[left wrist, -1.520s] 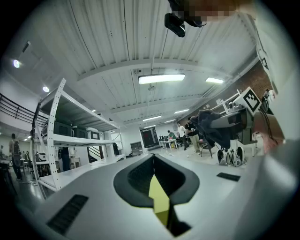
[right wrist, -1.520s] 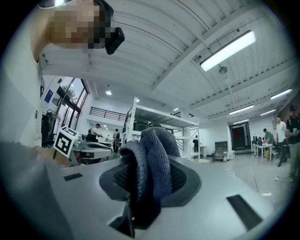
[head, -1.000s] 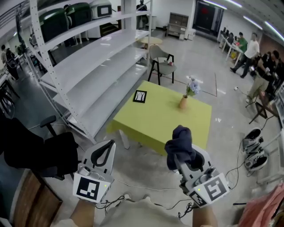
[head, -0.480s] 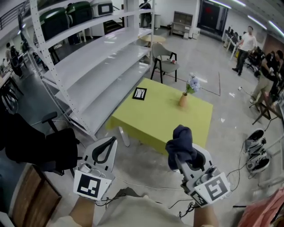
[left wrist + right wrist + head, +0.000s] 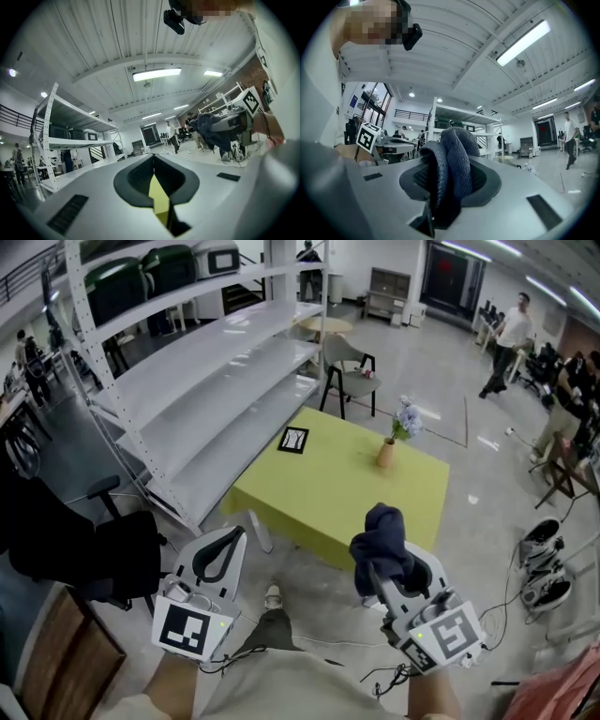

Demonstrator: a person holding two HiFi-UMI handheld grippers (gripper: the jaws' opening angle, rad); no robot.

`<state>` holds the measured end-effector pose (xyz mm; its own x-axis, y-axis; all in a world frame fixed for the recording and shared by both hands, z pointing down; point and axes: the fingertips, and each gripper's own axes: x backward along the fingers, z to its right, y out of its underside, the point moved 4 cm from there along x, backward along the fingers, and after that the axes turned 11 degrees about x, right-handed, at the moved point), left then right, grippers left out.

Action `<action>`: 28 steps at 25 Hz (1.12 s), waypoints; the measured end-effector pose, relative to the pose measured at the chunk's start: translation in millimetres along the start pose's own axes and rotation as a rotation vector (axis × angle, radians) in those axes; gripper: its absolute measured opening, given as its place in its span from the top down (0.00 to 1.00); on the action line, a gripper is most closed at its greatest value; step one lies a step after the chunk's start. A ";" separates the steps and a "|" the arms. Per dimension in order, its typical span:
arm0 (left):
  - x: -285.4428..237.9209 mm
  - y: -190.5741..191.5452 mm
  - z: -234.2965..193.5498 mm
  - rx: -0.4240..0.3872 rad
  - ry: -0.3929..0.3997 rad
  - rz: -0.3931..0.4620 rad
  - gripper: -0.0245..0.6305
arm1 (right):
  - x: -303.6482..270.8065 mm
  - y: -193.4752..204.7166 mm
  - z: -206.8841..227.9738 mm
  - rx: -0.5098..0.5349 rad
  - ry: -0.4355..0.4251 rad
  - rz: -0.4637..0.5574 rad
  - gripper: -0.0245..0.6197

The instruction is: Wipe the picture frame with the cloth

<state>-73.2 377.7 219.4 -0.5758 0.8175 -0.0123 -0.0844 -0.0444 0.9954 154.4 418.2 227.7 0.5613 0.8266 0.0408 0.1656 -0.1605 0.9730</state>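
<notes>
The picture frame (image 5: pixel 294 440) lay flat on the yellow-green counter (image 5: pixel 319 498), near its far left edge, on the side of the white shelf rack (image 5: pixel 206 362). It showed a black border around a light picture. Nothing touched it, and both grippers were well apart from it, in the air in front of the near edge of the counter.

We held the dark blue cloth (image 5: pixel 382 542) in the right gripper (image 5: pixel 375 573). Its jaws were closed on the lower part of the cloth, and the rest stood up above them in a bunch. In the right gripper view the cloth (image 5: pixel 452 159) filled the gap between the jaws.

The left gripper (image 5: pixel 225 545) carried nothing; its jaws were together, and only a thin slit stayed between them.

On the far right part of the counter stood a small brown vase (image 5: pixel 386 456) with pale flowers (image 5: pixel 406 418), apart from the frame. Behind the counter we saw a grey chair (image 5: pixel 345 371).
</notes>
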 end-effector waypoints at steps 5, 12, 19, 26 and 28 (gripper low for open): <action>-14.3 12.9 -4.7 -0.004 0.002 0.005 0.95 | -9.2 20.2 10.9 -0.008 0.013 -0.007 0.78; -45.3 24.1 -36.0 0.014 -0.007 0.011 0.95 | -47.7 30.7 35.4 0.015 0.027 -0.015 0.78; -92.3 34.7 -77.3 0.028 0.001 0.011 0.95 | -105.0 45.3 55.0 0.020 0.012 -0.039 0.78; -159.2 39.7 -158.4 0.048 0.012 -0.019 0.95 | -200.3 52.9 88.1 0.005 0.029 -0.076 0.78; -179.3 41.0 -177.7 0.051 0.020 -0.027 0.95 | -226.0 56.8 98.2 -0.002 0.031 -0.089 0.78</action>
<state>-117.8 127.3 245.6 -0.5900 0.8064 -0.0406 -0.0588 0.0073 0.9982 116.6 169.3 251.4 0.5188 0.8540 -0.0392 0.2121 -0.0842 0.9736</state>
